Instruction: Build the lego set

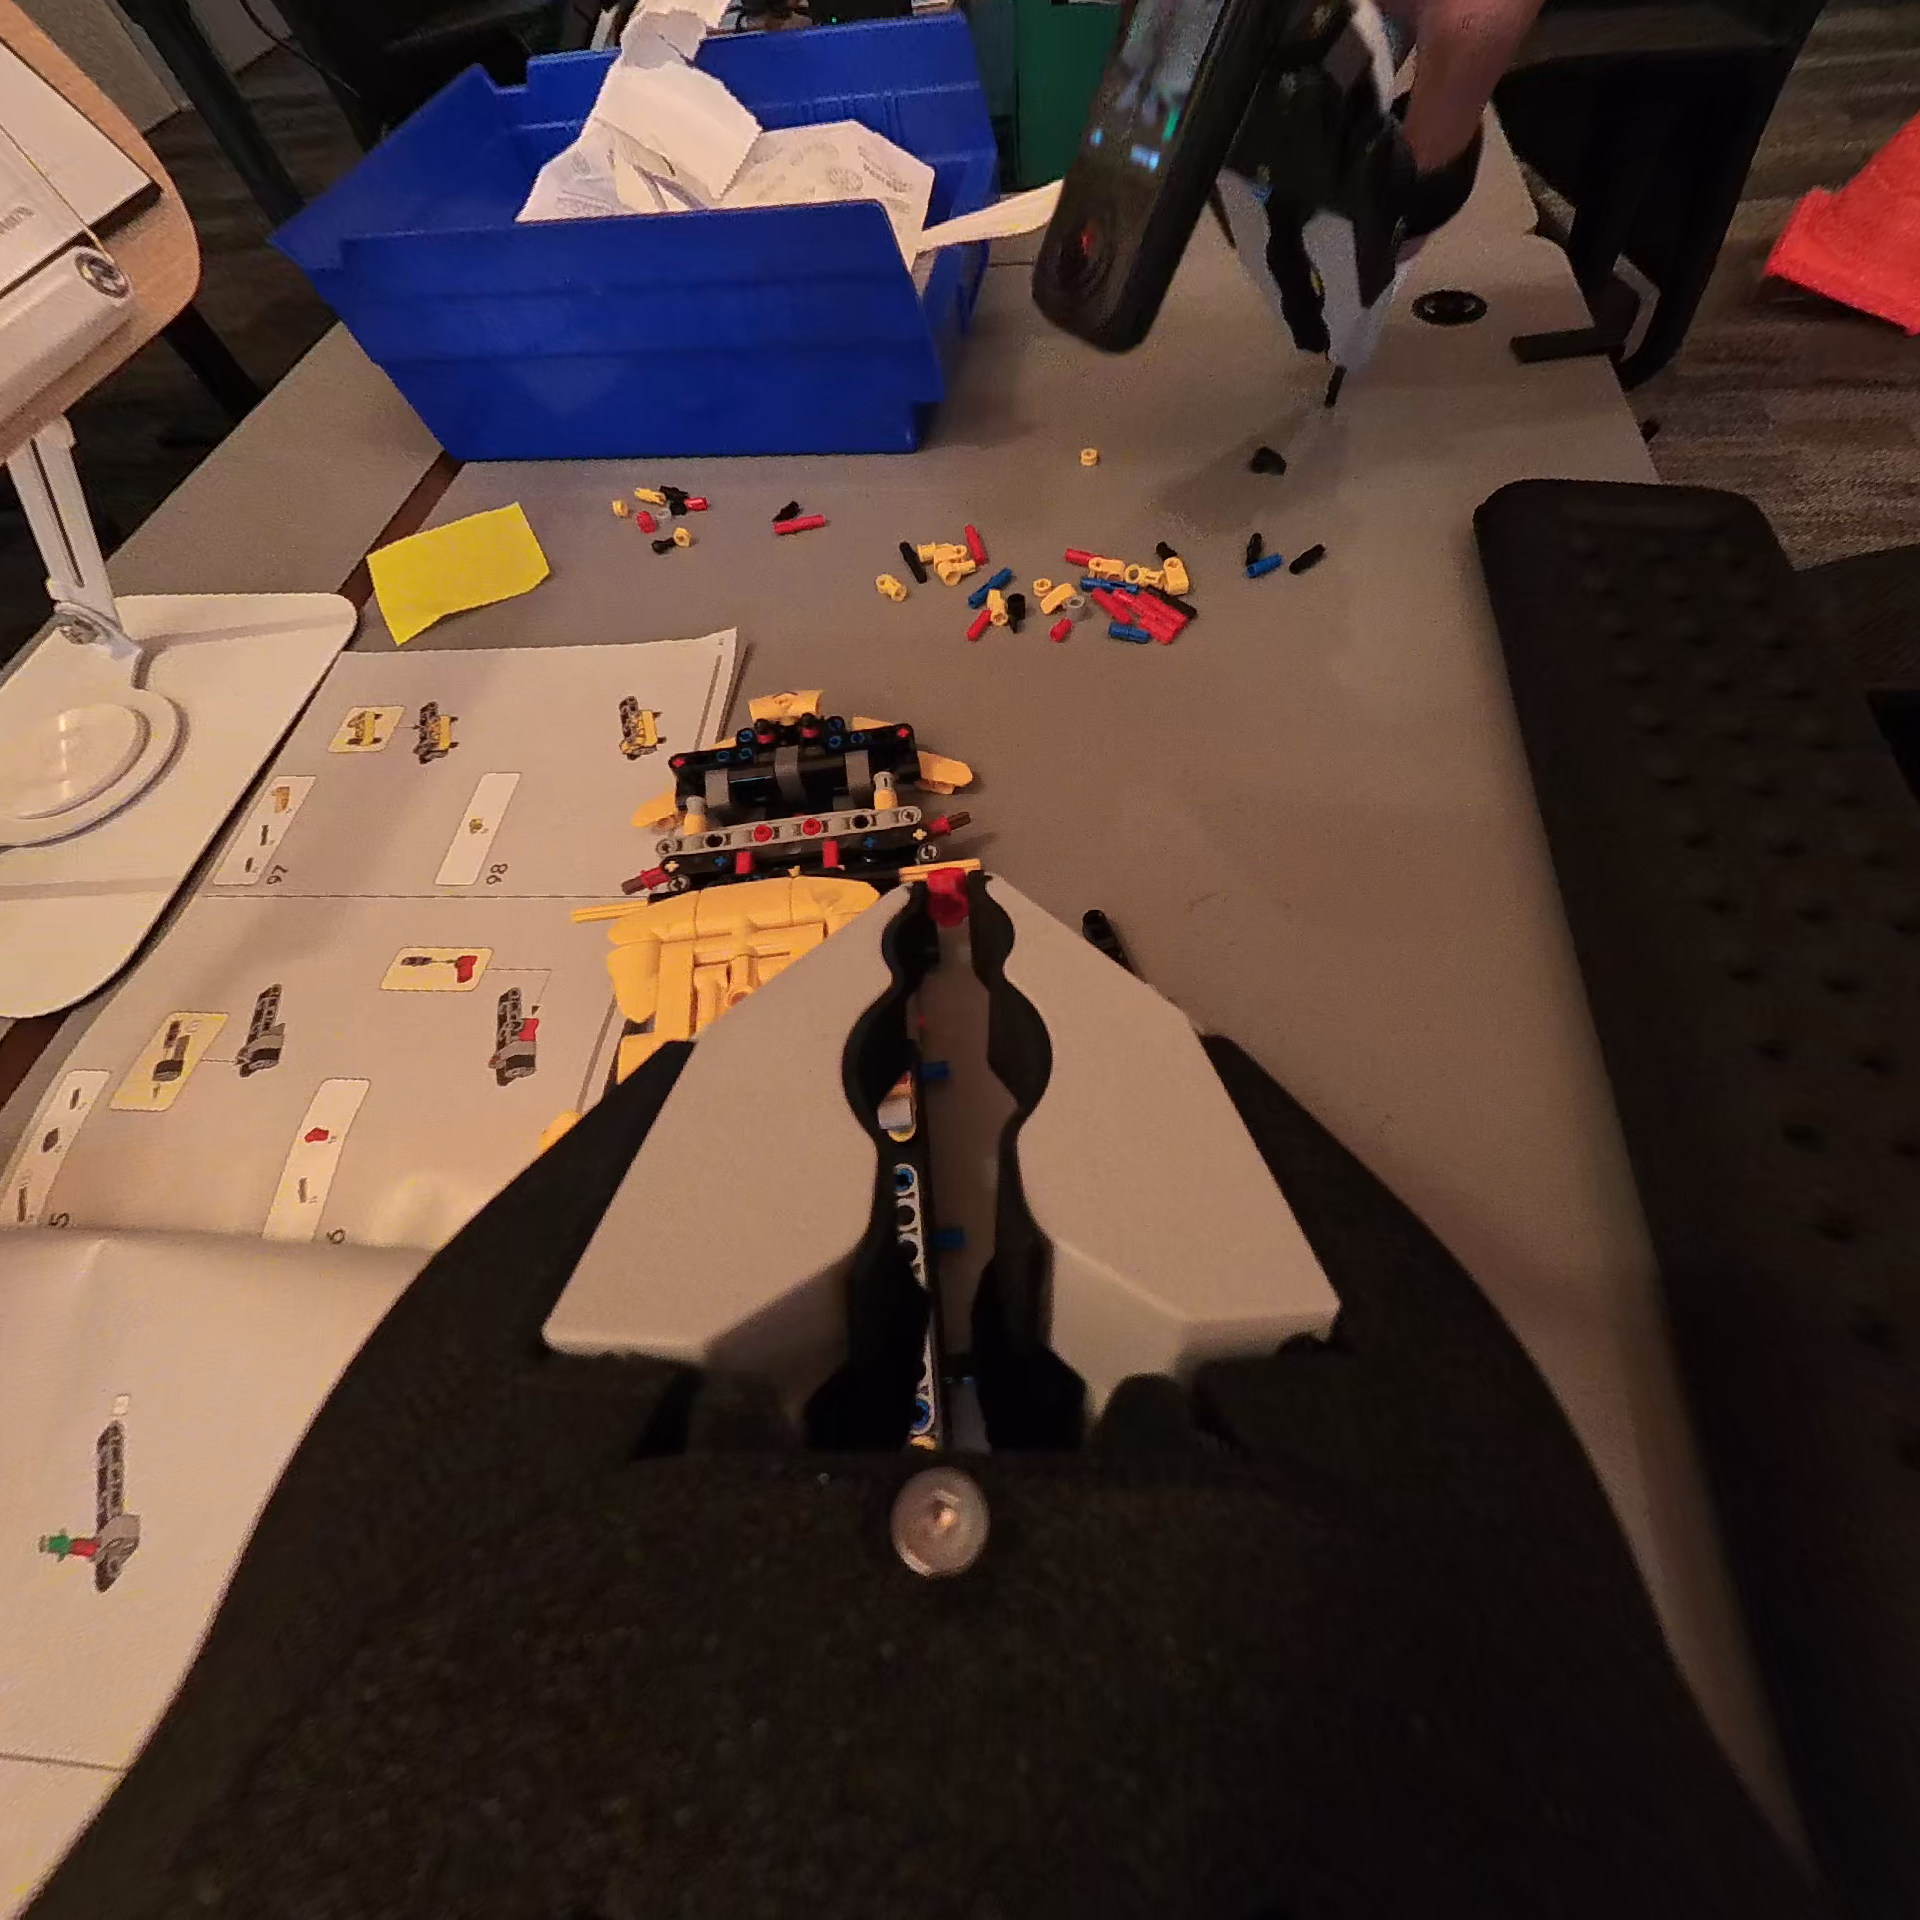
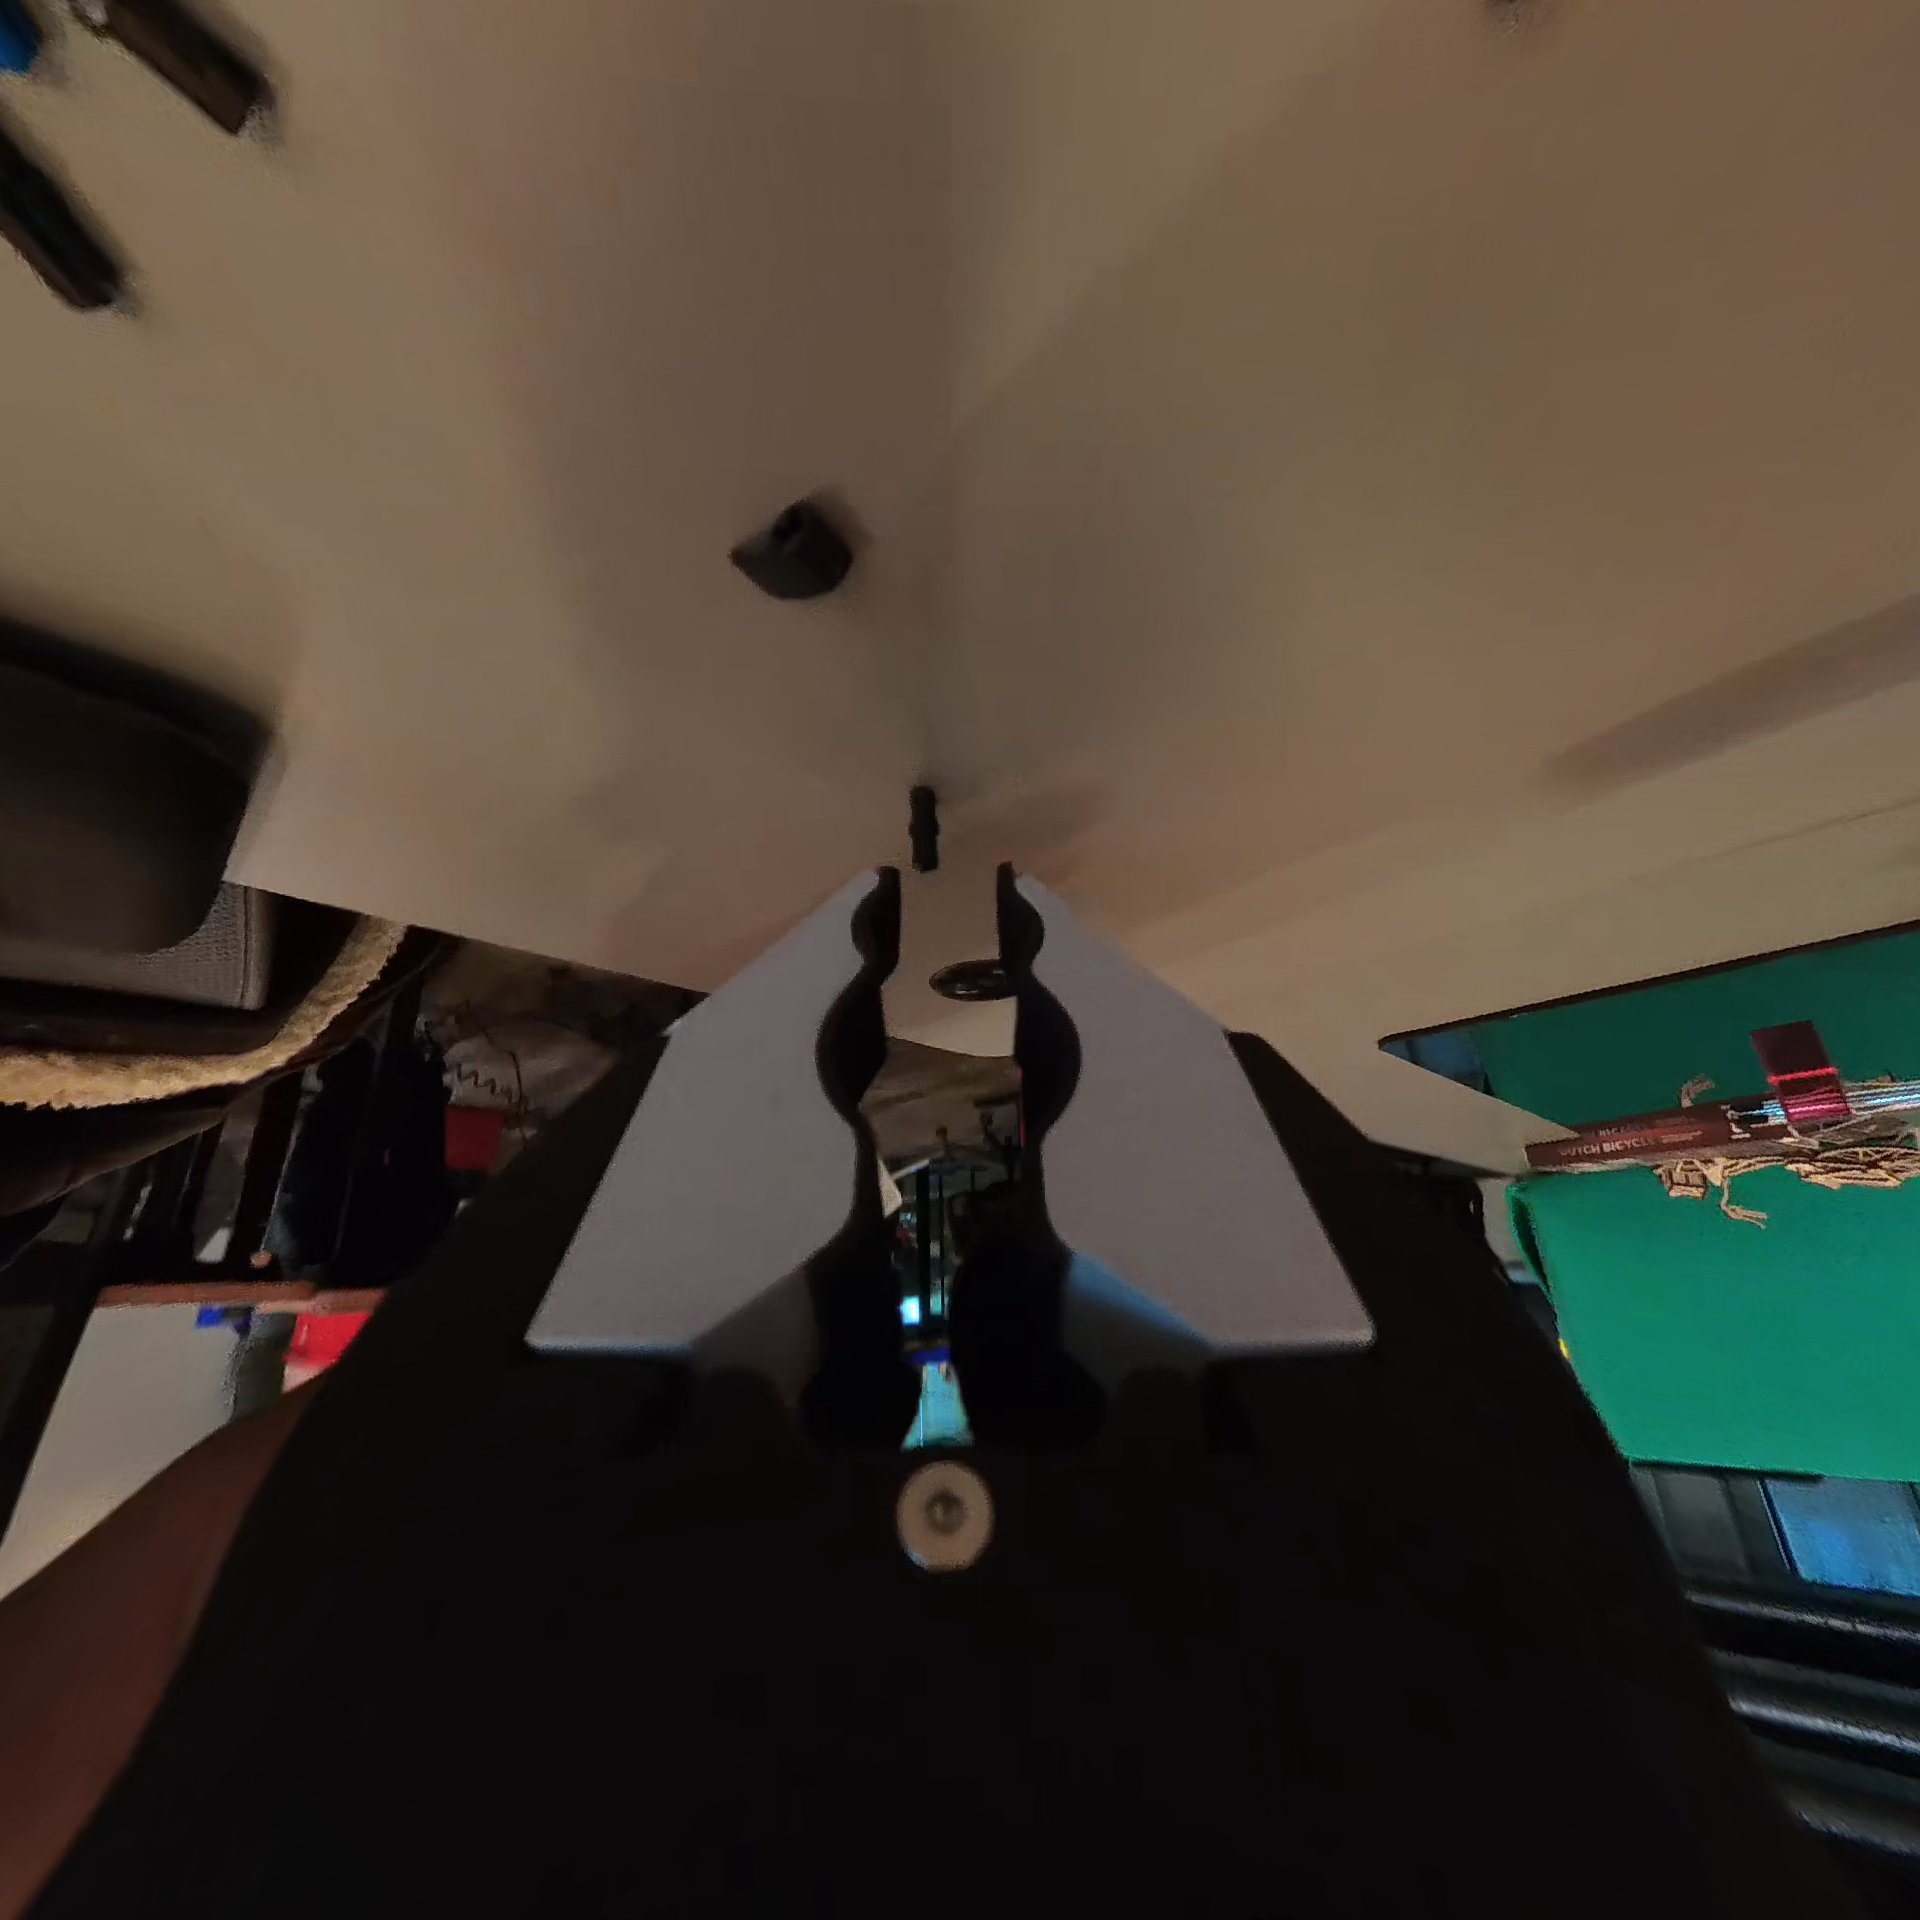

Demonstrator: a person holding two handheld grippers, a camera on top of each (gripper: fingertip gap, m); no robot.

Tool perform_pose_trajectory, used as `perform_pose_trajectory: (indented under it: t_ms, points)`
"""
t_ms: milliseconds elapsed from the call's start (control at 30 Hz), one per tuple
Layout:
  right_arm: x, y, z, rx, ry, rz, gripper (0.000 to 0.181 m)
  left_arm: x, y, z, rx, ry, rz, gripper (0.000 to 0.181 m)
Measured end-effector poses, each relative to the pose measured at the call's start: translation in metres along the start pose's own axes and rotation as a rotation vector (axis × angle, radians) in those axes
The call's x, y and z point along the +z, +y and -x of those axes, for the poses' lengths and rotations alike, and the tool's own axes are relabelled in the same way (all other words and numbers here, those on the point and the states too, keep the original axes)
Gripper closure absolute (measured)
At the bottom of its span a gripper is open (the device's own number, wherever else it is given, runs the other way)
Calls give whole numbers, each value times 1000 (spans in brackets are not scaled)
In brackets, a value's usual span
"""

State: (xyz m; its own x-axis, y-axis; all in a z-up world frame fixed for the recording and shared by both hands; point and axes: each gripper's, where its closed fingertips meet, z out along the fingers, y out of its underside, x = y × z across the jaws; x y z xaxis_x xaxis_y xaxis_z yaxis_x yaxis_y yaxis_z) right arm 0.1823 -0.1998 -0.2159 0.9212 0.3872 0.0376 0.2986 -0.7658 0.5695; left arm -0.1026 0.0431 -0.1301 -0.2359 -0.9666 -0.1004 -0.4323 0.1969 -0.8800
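Left wrist view: left gripper (image 1: 943,906) is pinched shut on a small red piece (image 1: 943,898) beside the model (image 1: 790,821); light, stiff, best held by its sides. Right wrist view: right gripper (image 2: 940,873) stands slightly parted, empty, a black pin (image 2: 922,826) just beyond its tips on the table (image 2: 1351,416).

A long grey table (image 1: 1299,831) fills most of the left wrist view under dim, warm light. Taking the table as the landmark: a blue plastic bin (image 1: 644,301) stuffed with white crumpled paper (image 1: 707,145) sits at its far end; a white lamp base (image 1: 114,748) rests on its left edge. A black perforated chair back (image 1: 1704,831) stands against its right side. Grey carpet (image 1: 1766,416) lies beyond the table's right edge, with a red sheet (image 1: 1860,239) on it. In the right wrist view, a green surface (image 2: 1714,1299) lies past the table's edge.
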Motion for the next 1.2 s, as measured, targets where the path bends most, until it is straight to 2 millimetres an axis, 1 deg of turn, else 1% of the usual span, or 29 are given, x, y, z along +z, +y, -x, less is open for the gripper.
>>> perform_pose_trajectory:
  t_ms: [67, 167, 233, 300, 367, 467, 533, 600, 767, 867, 933, 1000, 1067, 1133, 1200]
  points:
    - [-6, 2, -2, -2, 4, -70, 162, -1, 0, 1, -1, -3, -4, 175]
    - [-12, 7, -8, 5, 25, -231, 161, -1, 0, 2, -7, -4, -5, 175]
    - [-12, 7, -8, -7, 15, -396, 161, -1, 0, 3, -6, -9, -5, 175]
    - [-10, 3, -3, -24, -26, -575, 160, -1, -1, 2, -5, -7, -11, 175]
    - [-5, 0, -3, -17, -24, -731, 160, -1, -3, 1, -8, -1, -19, 175]
    - [7, -4, 2, -26, -6, -839, 158, 0, -2, 0, -10, 1, -14, 175]
    - [4, -8, 5, -37, 10, -909, 159, 3, -1, -1, -8, 7, -8, 175]
    - [0, -11, 5, -31, 22, -945, 160, 6, 1, -4, -6, 17, 2, 174]
    - [2, -16, 4, -52, 29, -925, 165, 11, 5, -6, -4, 28, 23, 174]
    - [5, -19, 4, -58, 31, -911, 169, 11, 7, -5, -9, 27, 27, 174]
    - [7, -20, 5, -59, 20, -898, 177, 11, 7, -4, -10, 24, 25, 174]
    - [4, -21, 2, -64, 64, -907, 177, 10, 5, -4, -15, 25, 17, 174]
    - [4, -20, 1, -58, 80, -878, 177, 10, 5, -4, -16, 26, 14, 174]
    - [-12, -24, 5, -60, 87, -934, 177, 10, 4, -4, -12, 26, 14, 174]
    - [-40, -31, 10, -58, 114, -1005, 178, 9, 5, -4, -9, 25, 18, 174]
